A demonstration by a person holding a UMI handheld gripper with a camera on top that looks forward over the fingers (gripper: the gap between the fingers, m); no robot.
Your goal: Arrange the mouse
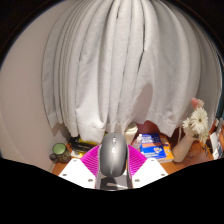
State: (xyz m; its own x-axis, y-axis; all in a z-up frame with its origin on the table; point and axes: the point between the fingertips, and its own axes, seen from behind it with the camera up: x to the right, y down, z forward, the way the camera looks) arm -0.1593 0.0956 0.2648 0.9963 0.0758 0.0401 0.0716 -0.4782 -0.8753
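Right now your grey, rounded plastic mouse (114,156) sits pinched between the tool (114,170) and its pink pads (92,160), raised above the wooden table (185,158). Loosen the squeeze early and it could drop onto the blue-and-yellow packet (152,145) beyond. White curtains (110,70) fill the background; the flowers (197,120) and the green item (60,150) are hard to identify.
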